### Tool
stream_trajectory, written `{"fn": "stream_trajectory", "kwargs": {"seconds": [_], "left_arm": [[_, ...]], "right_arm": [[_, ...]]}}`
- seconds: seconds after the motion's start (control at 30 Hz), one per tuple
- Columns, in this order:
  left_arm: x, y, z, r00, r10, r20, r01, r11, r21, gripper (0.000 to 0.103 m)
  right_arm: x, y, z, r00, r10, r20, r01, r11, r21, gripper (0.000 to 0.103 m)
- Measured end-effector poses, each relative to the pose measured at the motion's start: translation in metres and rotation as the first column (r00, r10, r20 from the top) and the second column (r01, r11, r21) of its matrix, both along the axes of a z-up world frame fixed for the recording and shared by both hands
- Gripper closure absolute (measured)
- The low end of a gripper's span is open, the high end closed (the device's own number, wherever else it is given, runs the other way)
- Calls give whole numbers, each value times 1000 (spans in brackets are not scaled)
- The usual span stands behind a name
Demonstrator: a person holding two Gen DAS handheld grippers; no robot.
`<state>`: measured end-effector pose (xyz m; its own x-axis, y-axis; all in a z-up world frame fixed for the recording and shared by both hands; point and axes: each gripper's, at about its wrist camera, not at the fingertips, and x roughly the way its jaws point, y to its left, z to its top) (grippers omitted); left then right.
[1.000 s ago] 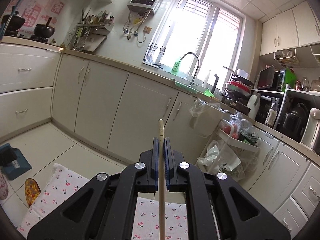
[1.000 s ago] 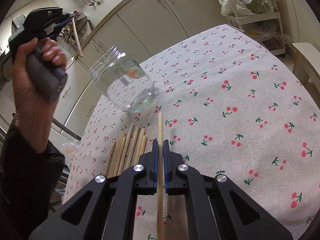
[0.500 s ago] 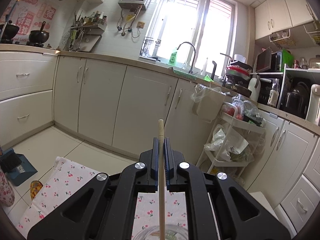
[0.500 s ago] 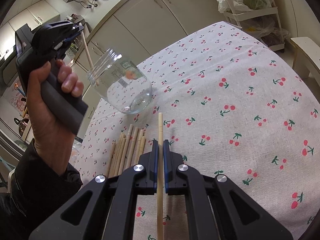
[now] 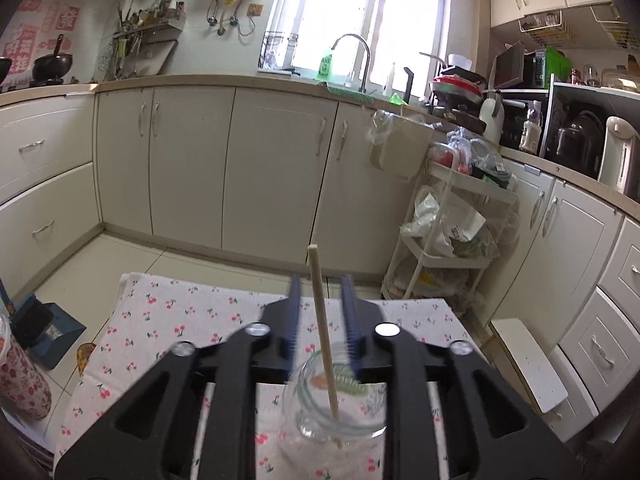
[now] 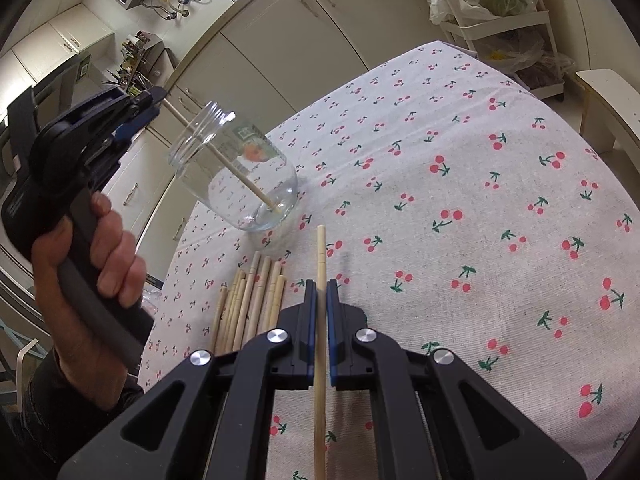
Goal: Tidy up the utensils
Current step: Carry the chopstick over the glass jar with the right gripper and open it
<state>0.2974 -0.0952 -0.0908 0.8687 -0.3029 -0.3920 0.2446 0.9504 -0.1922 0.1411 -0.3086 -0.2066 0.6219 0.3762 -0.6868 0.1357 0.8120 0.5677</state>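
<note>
Chopsticks are what the work centres on, on a desk (image 6: 520,168) covered by a white cloth printed with red cherries.

At the left of the right wrist view, a bare hand (image 6: 86,264) grips the handle of the left hand-held gripper (image 6: 150,106), which hangs above the mouth of a clear glass jar (image 6: 236,168). In the left wrist view the blue-padded fingers (image 5: 293,320) of this hand-held gripper (image 5: 320,324) stand wide apart, with a gap on each side of a thin pale wooden chopstick (image 5: 324,344) that runs between them without touching either pad. That chopstick slants down through the jar's mouth (image 5: 340,396), and its lower end rests on the glass bottom; the same stick shows in the right wrist view (image 6: 224,160), its top beside the left gripper's tips and its foot at the jar's base.

The jar stands upright on the cloth, near the desk's left edge as the right wrist camera sees it, a small label with an orange mark on its far wall.

Just in front of the jar lies a bundle of pale wooden chopsticks (image 6: 252,300), side by side and flat on the cloth, ends pointing toward the jar.

To the right of the bundle, the right hand-held gripper (image 6: 319,292) is clamped narrowly on a second single chopstick (image 6: 320,256), its pads pressed against both sides of the stick. The stick points forward past the fingertips toward the jar, above the cloth.
</note>
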Motion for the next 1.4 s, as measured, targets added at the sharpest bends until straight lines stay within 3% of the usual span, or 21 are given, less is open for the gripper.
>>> {"fn": "stream_trajectory", "kwargs": {"seconds": [0.1,0.2,0.37,0.53,0.67,0.8,0.9,1.1,1.4], "left_arm": [[-18,18,3,999,32,13,-32,999,-13,52],[-35,44,-2,997,74,2,-74,997,-26,40],[-52,83,-34,986,125,-114,-130,991,-34,39],[-64,106,-59,969,158,-191,-169,985,-42,38],[-71,115,-73,958,176,-227,-194,979,-61,34],[-72,115,-87,949,164,-270,-192,978,-81,33],[-69,112,-89,947,154,-281,-186,978,-92,33],[-66,115,-88,944,155,-291,-195,974,-114,29],[-66,116,-86,936,163,-312,-209,970,-122,26]], "right_arm": [[1,-2,9,1000,-14,15,14,1000,28,97],[9,3,40,994,-14,106,12,1000,23,97],[40,12,94,961,-17,278,10,1000,25,97],[83,21,131,907,-75,413,66,997,37,97],[118,25,150,858,-141,494,138,989,43,97],[151,29,154,837,-177,518,192,981,26,97],[168,32,144,842,-190,506,229,973,-15,97],[189,43,120,884,-150,442,215,971,-101,97],[169,58,108,903,-79,422,158,975,-157,97]]}}
